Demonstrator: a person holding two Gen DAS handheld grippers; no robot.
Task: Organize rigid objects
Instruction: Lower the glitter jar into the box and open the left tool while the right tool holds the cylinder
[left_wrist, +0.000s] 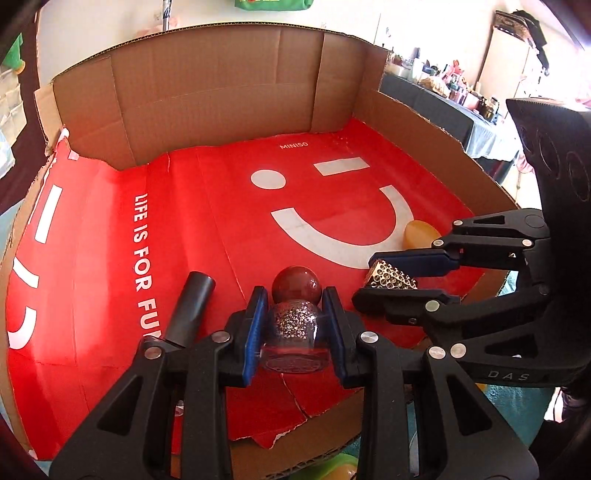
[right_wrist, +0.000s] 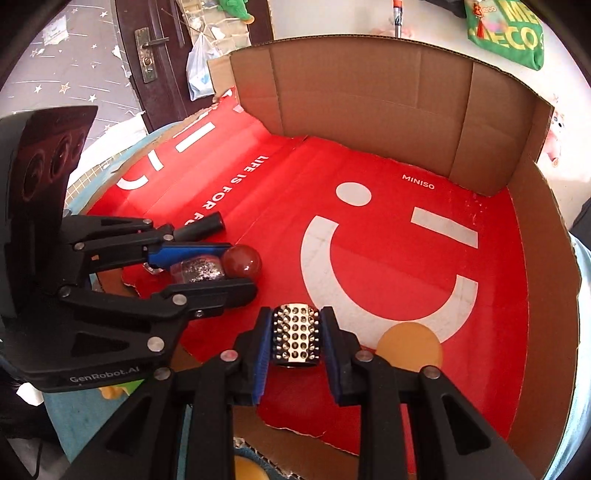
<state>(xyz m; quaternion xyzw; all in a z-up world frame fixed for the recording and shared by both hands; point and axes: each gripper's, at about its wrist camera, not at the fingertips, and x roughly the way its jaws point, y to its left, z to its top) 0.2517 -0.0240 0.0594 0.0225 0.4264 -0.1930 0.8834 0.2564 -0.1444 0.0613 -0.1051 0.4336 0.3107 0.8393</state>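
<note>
Between my left tongs (left_wrist: 295, 328) sits a clamped glitter-filled glass bottle with round red cap (left_wrist: 295, 317); my right tongs (right_wrist: 295, 336) clamp a studded silver cylinder (right_wrist: 295, 336). Both hover over the red-lined cardboard tray (left_wrist: 221, 92), neither placed; beside them lie a black tube (left_wrist: 192, 306) and amber disc (right_wrist: 408, 343).

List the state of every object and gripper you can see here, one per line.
left gripper: shut on the glitter bottle.
right gripper: shut on the studded cylinder.
glitter bottle: held lying, round red cap forward.
studded cylinder: held between the pads.
black tube: lying on the red liner.
amber disc: resting on the liner, free.
cardboard box: open.
</note>
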